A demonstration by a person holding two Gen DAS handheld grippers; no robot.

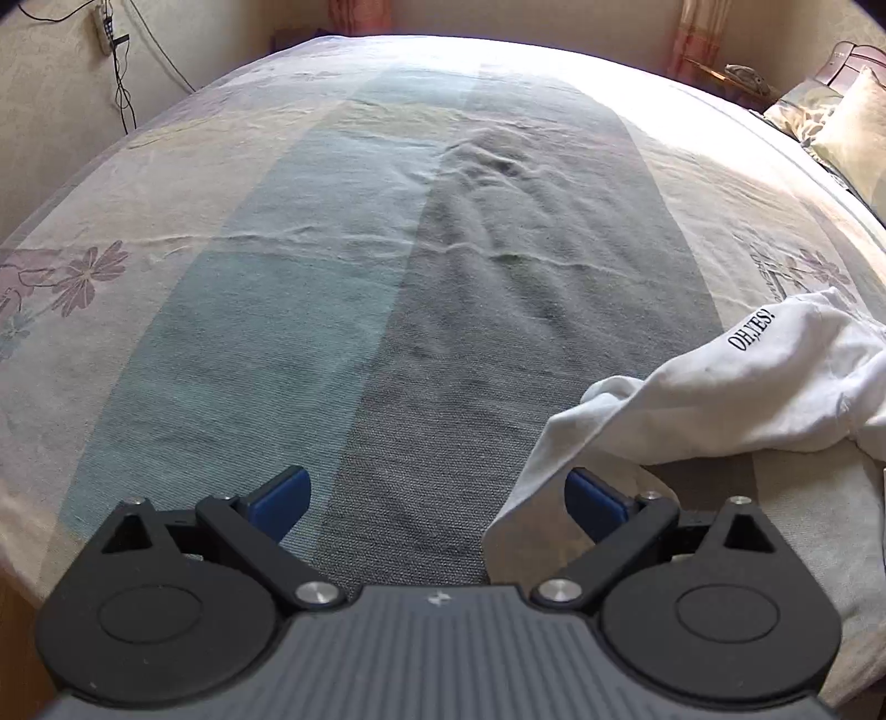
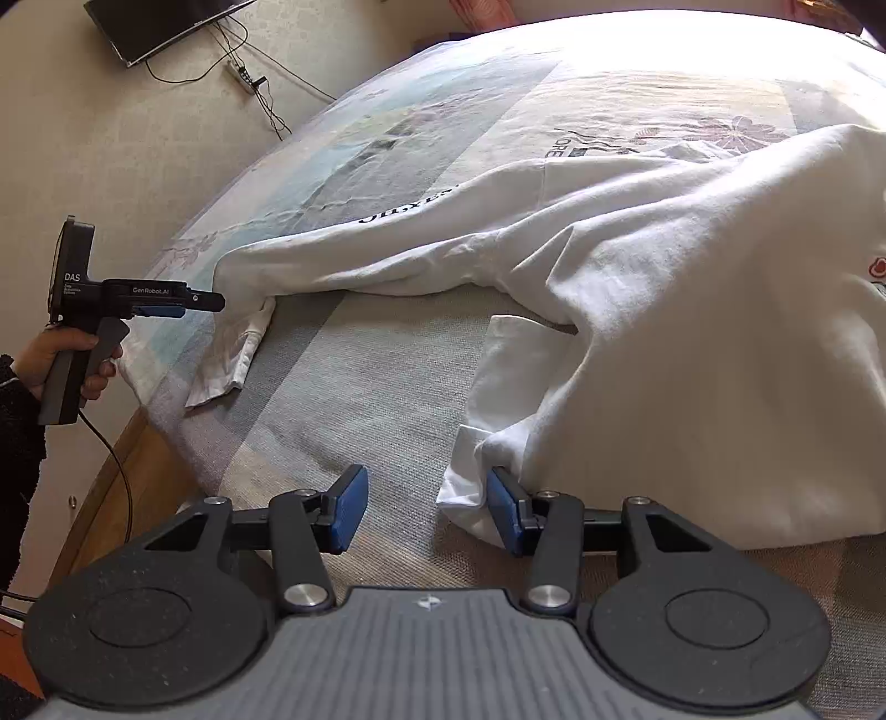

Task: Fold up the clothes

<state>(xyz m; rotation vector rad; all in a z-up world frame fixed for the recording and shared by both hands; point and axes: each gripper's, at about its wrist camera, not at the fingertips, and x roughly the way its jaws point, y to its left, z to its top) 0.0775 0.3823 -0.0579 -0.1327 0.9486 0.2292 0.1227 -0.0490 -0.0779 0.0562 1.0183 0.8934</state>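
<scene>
Left wrist view: left gripper (image 1: 437, 498) spread wide, nothing between its blue pads (image 1: 282, 498).
Left gripper contact: right pad sits just beside a hanging edge of the white sweatshirt (image 1: 736, 382); whether it touches cannot be told.
Ahead of left gripper: striped bedspread (image 1: 343, 277), grey and teal bands, lightly wrinkled.
Right of left gripper: sweatshirt sleeve lying on the bedspread, black lettering "OH,YES!" on it.
Far right of left gripper: pillow (image 1: 853, 138) at the bed's edge.
Far left of left gripper: cables (image 1: 122, 83) hanging down the wall.
Right wrist view: right gripper (image 2: 426, 507) released, jaws apart, empty.
Right gripper contact: right pad (image 2: 506, 509) close against a folded white hem of the sweatshirt (image 2: 692, 332).
Ahead and right of right gripper: sweatshirt body bunched and heaped over the bedspread (image 2: 360, 387), one sleeve stretching away to the left.
Far left of right gripper: the left gripper (image 2: 213, 302) seen side-on, held by a hand (image 2: 61, 360), its tip at the sleeve's cuff end.
Upper left of right gripper: dark screen (image 2: 160, 22) on the wall.
</scene>
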